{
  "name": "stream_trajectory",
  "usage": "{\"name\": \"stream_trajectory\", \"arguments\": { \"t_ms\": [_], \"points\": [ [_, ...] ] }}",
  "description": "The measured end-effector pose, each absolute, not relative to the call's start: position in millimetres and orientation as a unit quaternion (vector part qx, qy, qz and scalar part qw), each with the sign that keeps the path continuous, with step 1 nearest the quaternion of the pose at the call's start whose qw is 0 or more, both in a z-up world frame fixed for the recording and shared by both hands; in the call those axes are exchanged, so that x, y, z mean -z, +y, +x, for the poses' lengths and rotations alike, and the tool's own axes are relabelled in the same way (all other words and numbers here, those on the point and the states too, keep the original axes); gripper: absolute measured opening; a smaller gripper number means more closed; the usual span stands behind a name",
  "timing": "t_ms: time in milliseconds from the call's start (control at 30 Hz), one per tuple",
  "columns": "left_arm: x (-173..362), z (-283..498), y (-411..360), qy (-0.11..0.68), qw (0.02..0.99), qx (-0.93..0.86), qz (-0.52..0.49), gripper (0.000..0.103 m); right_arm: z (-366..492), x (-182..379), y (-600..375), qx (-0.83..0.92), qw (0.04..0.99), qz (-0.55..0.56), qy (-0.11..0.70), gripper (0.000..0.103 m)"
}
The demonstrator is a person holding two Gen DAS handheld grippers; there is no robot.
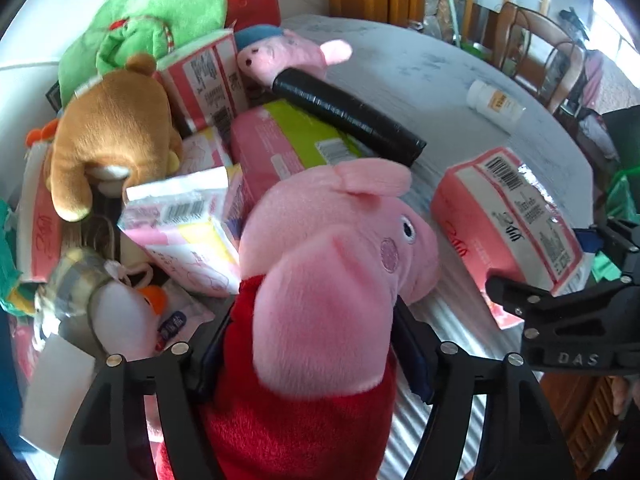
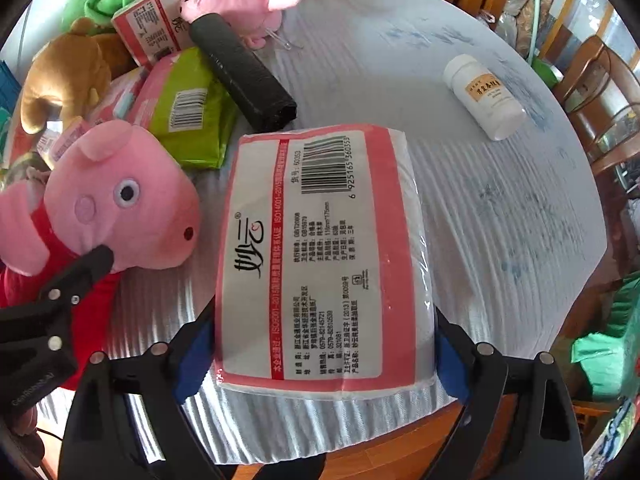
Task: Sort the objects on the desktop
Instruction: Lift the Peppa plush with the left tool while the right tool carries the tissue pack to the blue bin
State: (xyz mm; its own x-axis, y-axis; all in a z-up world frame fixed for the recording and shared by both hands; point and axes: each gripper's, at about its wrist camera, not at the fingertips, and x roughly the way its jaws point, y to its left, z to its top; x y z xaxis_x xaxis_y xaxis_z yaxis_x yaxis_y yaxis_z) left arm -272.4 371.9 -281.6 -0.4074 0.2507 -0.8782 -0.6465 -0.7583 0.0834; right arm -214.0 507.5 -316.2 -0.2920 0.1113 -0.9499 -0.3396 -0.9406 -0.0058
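Note:
A pink pig plush in a red dress (image 1: 336, 264) stands between the fingers of my left gripper (image 1: 310, 340), which is shut on its red body. The right wrist view shows the same plush (image 2: 120, 200) lying to the left, with one left finger (image 2: 94, 264) at its neck. A pink-and-white tissue pack (image 2: 320, 256) lies near the table's front edge. My right gripper (image 2: 322, 360) is shut on it, with the blue pads against both of its sides. In the left wrist view, the pack (image 1: 508, 228) and the right gripper (image 1: 548, 268) are at the right.
A heap lies at the left: a brown bear (image 1: 108, 132), a green plush (image 1: 152, 20), a smaller pig plush (image 1: 288, 56), several tissue packs and a black roll (image 1: 348, 116). A white pill bottle (image 2: 484, 96) lies on the striped table cover (image 2: 500, 220). Wooden chairs (image 2: 600, 92) stand beyond.

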Motion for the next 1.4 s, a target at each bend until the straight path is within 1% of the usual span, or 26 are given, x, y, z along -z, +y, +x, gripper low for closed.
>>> {"name": "stream_trajectory", "arguments": {
  "t_ms": [167,333,433,600,700,800,1033,1200,1400],
  "points": [
    [284.8,-271.0,377.8,0.214,0.259,-0.821,-0.462,0.076,-211.7,319.2,503.3,-0.8,0.138,-0.577,0.094,0.094],
    [286.0,-270.7,380.8,0.211,0.246,-0.826,-0.46,0.076,-209.9,321.4,505.2,-0.801,0.136,-0.574,0.1,0.094],
    [284.9,-268.3,380.7,0.211,0.242,-0.828,-0.459,0.072,-208.3,318.9,503.3,-0.803,0.129,-0.573,0.099,0.091],
    [276.2,-262.8,378.9,0.207,0.245,-0.83,-0.456,0.065,-205.0,310.0,502.4,-0.807,0.134,-0.568,0.093,0.09],
    [259.9,-258.0,375.4,0.197,0.251,-0.839,-0.44,0.065,-199.6,290.7,500.4,-0.817,0.142,-0.552,0.09,0.09],
    [233.0,-254.1,368.1,0.183,0.258,-0.854,-0.413,0.065,-193.8,263.0,493.5,-0.831,0.151,-0.529,0.083,0.09],
    [168.4,-249.3,324.3,0.147,0.25,-0.89,-0.353,0.064,-193.6,193.0,456.7,-0.868,0.148,-0.473,0.046,0.09],
    [134.3,-248.0,273.3,0.114,0.19,-0.916,-0.333,0.064,-206.3,149.2,415.8,-0.894,0.096,-0.437,0.009,0.09],
    [106.2,-239.9,206.9,0.075,0.069,-0.942,-0.321,0.064,-229.6,112.9,360.0,-0.914,-0.008,-0.402,-0.045,0.09]
  ]
}}
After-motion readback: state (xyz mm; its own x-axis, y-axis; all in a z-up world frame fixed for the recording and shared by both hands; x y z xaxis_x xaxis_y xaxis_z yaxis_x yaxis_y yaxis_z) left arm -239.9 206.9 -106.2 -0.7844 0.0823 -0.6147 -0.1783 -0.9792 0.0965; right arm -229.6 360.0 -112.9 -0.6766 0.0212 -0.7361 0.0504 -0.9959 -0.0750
